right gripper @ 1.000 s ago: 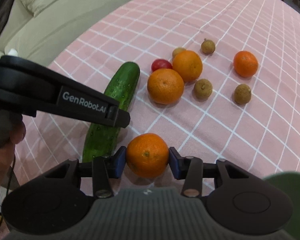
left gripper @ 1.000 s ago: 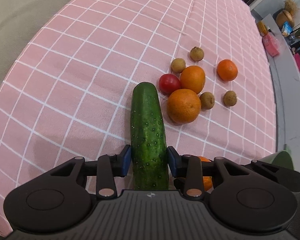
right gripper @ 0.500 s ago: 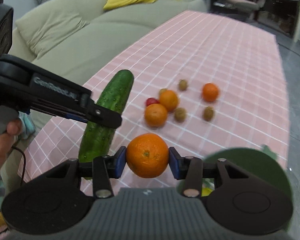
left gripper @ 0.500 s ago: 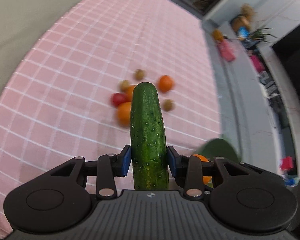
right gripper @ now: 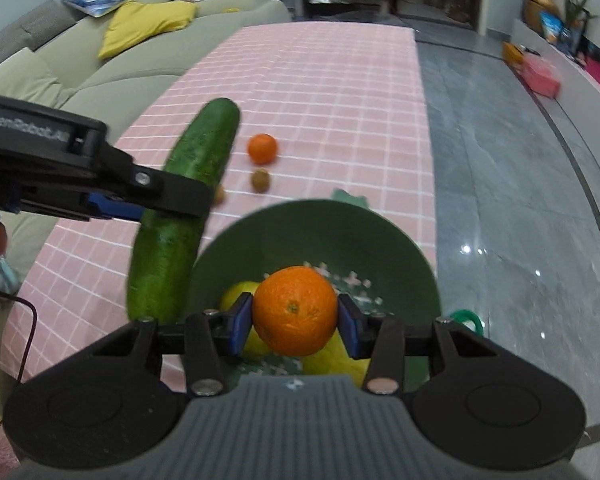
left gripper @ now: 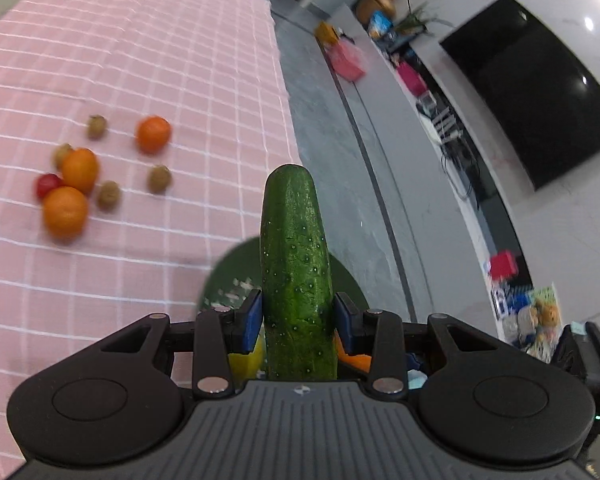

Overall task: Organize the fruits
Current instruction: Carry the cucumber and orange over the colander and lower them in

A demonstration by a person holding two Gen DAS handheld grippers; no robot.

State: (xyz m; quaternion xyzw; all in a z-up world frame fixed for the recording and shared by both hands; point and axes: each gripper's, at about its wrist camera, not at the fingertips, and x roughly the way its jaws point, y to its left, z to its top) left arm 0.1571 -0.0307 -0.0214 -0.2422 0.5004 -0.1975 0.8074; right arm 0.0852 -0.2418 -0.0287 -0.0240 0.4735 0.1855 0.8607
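over green bowl [right gripper: 312,236], tongs [right gripper: 295,322] gripping orange [right gripper: 295,310]

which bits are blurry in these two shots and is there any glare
Left wrist view: the loose oranges and small brown fruits on the pink checked cloth are motion-smeared, while the bumpy green cucumber in the left tool is sharp. Right wrist view: that cucumber's edges smear, the held round orange is crisp, and light spots glare off the grey glossy floor.
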